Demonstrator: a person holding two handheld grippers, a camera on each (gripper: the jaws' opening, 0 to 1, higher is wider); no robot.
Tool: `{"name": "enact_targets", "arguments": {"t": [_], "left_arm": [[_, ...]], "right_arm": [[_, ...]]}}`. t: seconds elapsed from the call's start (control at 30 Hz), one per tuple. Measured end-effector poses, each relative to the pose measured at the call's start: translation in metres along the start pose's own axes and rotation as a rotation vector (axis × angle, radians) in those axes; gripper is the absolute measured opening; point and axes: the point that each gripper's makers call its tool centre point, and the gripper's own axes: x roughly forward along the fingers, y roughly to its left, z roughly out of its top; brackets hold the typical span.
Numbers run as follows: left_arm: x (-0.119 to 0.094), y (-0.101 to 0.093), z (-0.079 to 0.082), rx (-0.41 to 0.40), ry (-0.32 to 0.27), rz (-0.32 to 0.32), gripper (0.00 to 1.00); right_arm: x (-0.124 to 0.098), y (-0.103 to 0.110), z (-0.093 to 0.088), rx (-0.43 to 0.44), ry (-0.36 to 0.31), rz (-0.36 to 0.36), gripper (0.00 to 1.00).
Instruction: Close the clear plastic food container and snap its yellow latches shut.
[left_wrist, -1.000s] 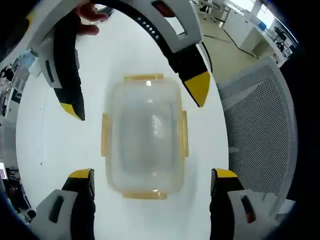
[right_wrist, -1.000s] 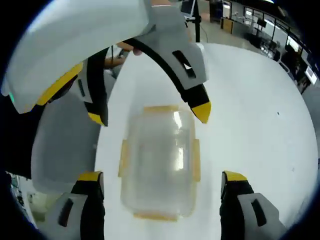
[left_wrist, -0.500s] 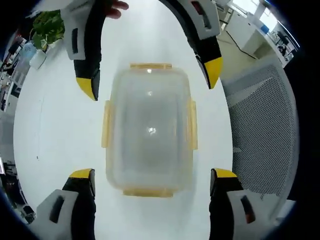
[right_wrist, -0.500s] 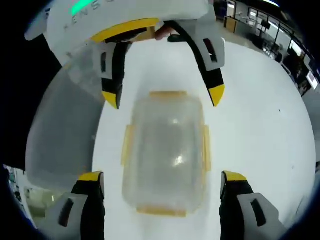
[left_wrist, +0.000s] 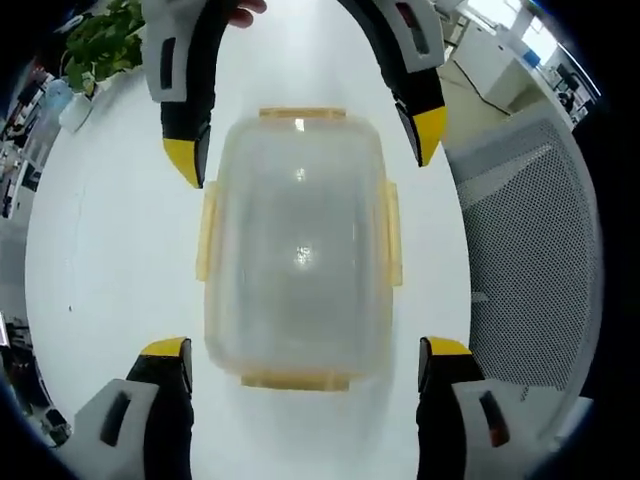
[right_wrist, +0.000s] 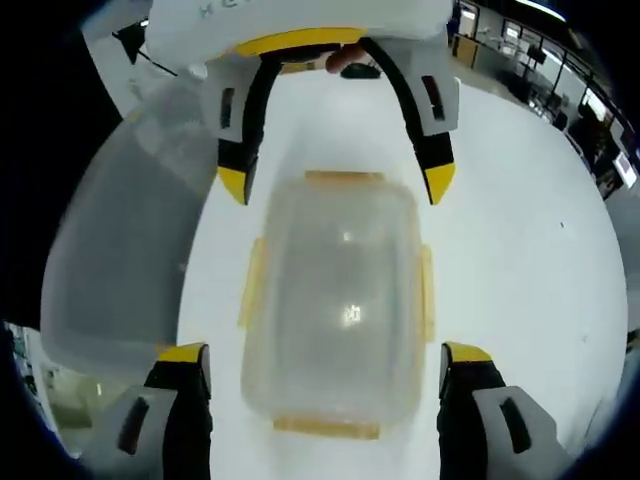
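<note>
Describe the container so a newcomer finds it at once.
On the round white table, between the two open tongs facing each other, sits a clear rectangular container with its lid on. Yellow latches on all four sides set it apart.

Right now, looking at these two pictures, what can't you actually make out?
- Whether the yellow latches on the clear food container are snapped shut: fisheye blur in both gripper views.
- Anything inside the container: its cloudy lid hides it.
- The hand behind the right gripper: cut off by the left gripper view's top edge.
- The room behind the white table: too small in the right gripper view.
</note>
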Motion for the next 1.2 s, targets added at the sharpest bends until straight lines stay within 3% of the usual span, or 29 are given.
{"name": "enact_targets", "arguments": {"t": [0.17, 0.53, 0.7, 0.77, 1.0, 1.2], "left_arm": [[0.003, -0.002, 0.003, -0.002, 0.002, -0.007, 0.94], [0.013, -0.006, 0.002, 0.010, 0.003, -0.001, 0.95], [0.015, -0.008, 0.001, 0.004, 0.003, -0.008, 0.83], [0.019, -0.014, 0.000, 0.008, 0.008, -0.025, 0.84], [0.025, -0.013, -0.001, 0.019, 0.016, 0.024, 0.88], [0.023, -0.013, 0.000, 0.012, -0.021, 0.034, 0.87]], "right_arm": [[0.004, 0.004, -0.006, -0.033, 0.019, 0.005, 0.95], [0.011, 0.002, -0.012, -0.001, 0.011, -0.010, 0.95], [0.014, 0.001, -0.013, -0.007, 0.027, -0.014, 0.89], [0.017, 0.002, -0.015, -0.009, 0.044, -0.018, 0.87], [0.018, 0.002, -0.015, -0.020, 0.049, -0.041, 0.88], [0.018, 0.001, -0.013, -0.020, 0.035, -0.057, 0.88]]}}
